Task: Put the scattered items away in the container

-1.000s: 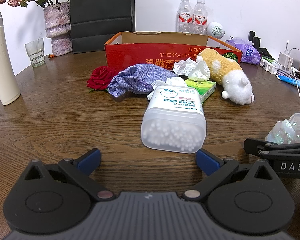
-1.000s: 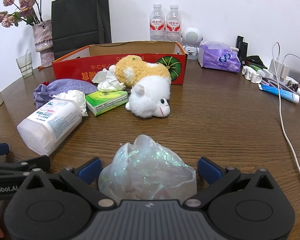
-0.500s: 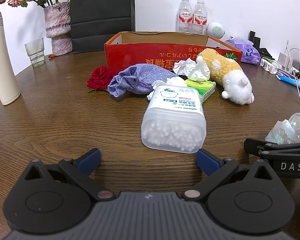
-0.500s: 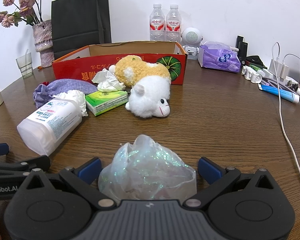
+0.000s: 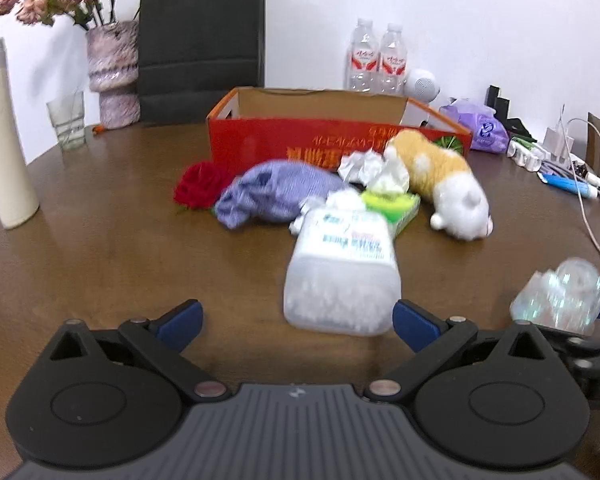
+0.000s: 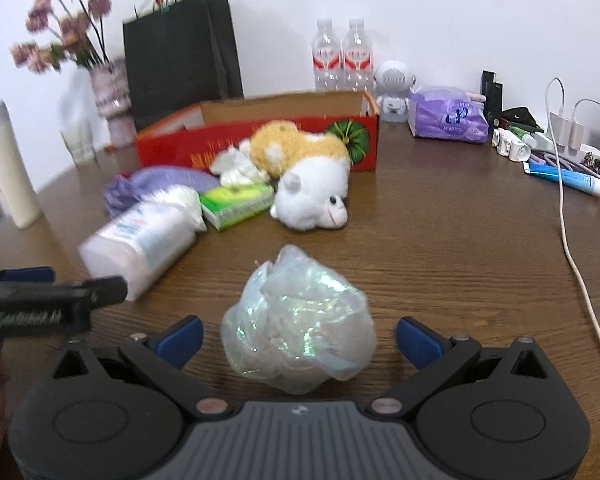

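Both the left gripper [image 5: 296, 314] and right gripper [image 6: 298, 334] stand wide apart, so the crinkly iridescent bag [image 6: 298, 322] could squash and slip free once squeezed.

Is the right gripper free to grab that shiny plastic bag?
Probably yes. The right gripper is open, and the bag lies on the table between its fingers, with nothing in front of it. The left gripper is off to the side.
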The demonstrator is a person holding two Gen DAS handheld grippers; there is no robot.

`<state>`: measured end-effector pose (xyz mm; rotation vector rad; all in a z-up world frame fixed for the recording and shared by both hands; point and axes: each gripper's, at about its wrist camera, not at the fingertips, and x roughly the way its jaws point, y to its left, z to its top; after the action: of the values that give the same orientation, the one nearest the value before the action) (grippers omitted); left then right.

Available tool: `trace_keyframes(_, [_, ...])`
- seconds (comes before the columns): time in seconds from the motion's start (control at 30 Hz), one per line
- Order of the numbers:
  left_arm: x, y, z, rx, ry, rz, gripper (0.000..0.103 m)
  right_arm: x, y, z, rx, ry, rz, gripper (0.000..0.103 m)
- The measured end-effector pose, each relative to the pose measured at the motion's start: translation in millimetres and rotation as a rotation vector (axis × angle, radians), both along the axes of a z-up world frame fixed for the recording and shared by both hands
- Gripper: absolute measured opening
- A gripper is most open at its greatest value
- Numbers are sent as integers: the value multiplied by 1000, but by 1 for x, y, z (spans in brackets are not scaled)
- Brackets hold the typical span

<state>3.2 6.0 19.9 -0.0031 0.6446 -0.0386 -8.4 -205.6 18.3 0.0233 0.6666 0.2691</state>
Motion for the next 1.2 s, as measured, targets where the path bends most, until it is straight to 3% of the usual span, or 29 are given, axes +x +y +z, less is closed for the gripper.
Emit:
trace_keyframes(0.17, [24, -12, 1, -5, 39, -34, 103, 12, -8, 13, 5, -58, 0, 102])
trace_keyframes(0.33, [26, -13, 6, -64, 58, -28, 103, 40, -17, 33, 110, -75, 24, 101])
trace_keyframes(0.43, [22, -11, 16, -133, 26, -34, 103, 73, -16, 38, 116, -39, -5, 100])
trace_keyframes(0.6, [42, -23, 12, -94, 48, 1, 103, 132, -4, 28, 128, 67, 25, 84])
trace_keyframes(0.67, [46, -23, 10, -89, 58, 0, 96, 151, 5, 22, 90, 103, 28, 79])
trace_keyframes(0.73, [44, -23, 9, -71, 73, -14, 67, 164, 12, 17, 75, 139, 46, 75])
trace_keyframes(0.77, [41, -22, 8, -58, 78, -19, 67, 166, 15, 16, 69, 149, 60, 69])
trace_keyframes(0.8, [37, -21, 6, -44, 72, -17, 67, 168, 17, 14, 61, 155, 71, 52])
trace_keyframes(0.9, [21, -16, 5, -14, 53, -18, 67, 161, 22, 13, 14, 146, 73, 49])
trace_keyframes(1.03, [-7, -9, 9, -6, 47, -21, 67, 122, 18, 21, -113, 67, 64, 49])
trace_keyframes(1.2, [-27, -12, 9, 41, 40, -13, 68, 86, -5, 19, -107, 106, 60, 50])
